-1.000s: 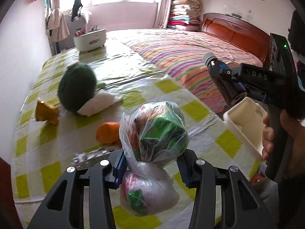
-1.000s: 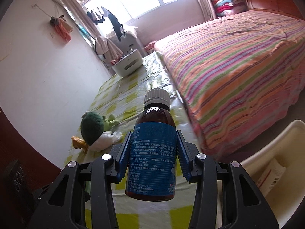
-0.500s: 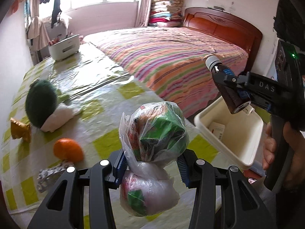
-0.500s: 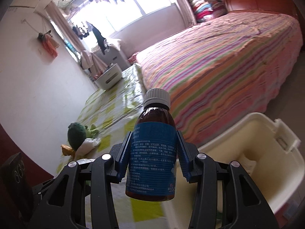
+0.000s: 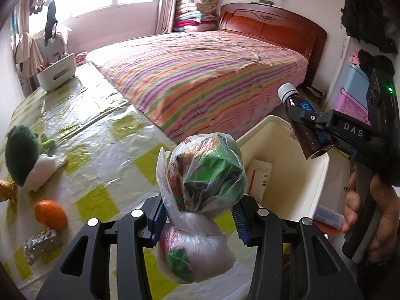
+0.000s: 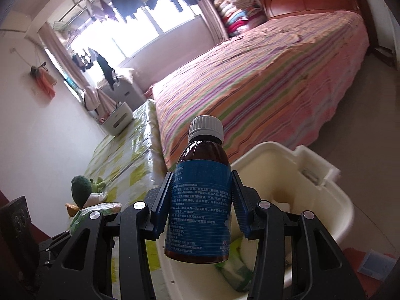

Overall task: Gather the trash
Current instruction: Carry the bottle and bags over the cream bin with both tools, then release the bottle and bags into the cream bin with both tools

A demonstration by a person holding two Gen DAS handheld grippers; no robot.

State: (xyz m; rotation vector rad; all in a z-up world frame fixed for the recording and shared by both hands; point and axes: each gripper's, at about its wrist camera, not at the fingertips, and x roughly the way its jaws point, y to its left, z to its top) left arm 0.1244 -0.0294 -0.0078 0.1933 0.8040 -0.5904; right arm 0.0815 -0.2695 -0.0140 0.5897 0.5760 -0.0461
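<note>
A knotted plastic bag of wrappers (image 5: 200, 187) is being gripped by the left tool (image 5: 198, 221) above the worktop (image 5: 107, 147) edge; the right tool (image 6: 202, 208) is clamping a brown medicine bottle (image 6: 201, 200) over the cream bin (image 6: 325, 200). Releasing the bag here is risking a miss.

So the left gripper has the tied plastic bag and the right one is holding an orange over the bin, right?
Not quite. The right gripper holds a brown medicine bottle over the bin, as the right wrist view shows. The orange lies on the table.
</note>
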